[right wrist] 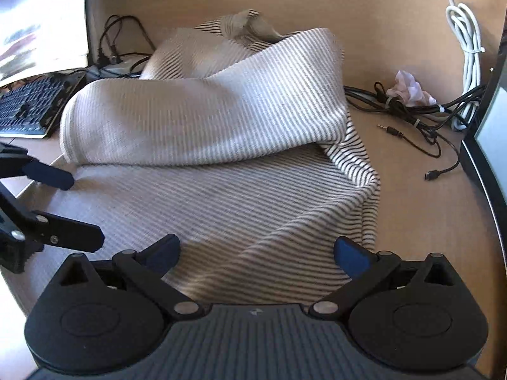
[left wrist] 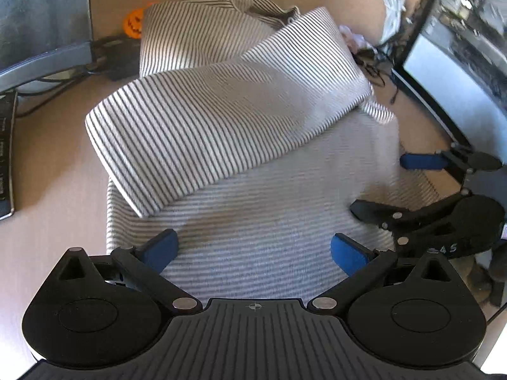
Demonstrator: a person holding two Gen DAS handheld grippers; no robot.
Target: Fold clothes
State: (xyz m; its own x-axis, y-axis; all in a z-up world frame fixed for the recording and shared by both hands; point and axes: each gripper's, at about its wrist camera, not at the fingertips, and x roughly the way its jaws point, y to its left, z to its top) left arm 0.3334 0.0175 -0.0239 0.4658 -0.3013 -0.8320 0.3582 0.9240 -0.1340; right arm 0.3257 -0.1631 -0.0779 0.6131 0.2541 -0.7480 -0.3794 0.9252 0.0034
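Worktop [right wrist: 412,215]: tan, carries everything. Shirt [left wrist: 253,221], striped, lies flat mid-worktop between two monitors, one sleeve [left wrist: 202,133] folded diagonally across the body. Keyboard [right wrist: 28,107] to its left, cable tangle [right wrist: 408,110] and crumpled tissue [right wrist: 408,90] to its right, pumpkin toy [left wrist: 133,24] by the collar. Left gripper [left wrist: 253,250]: jaws wide apart, nothing held, over the hem. Right gripper [right wrist: 256,251]: jaws wide apart, nothing held, over the shirt's right edge.
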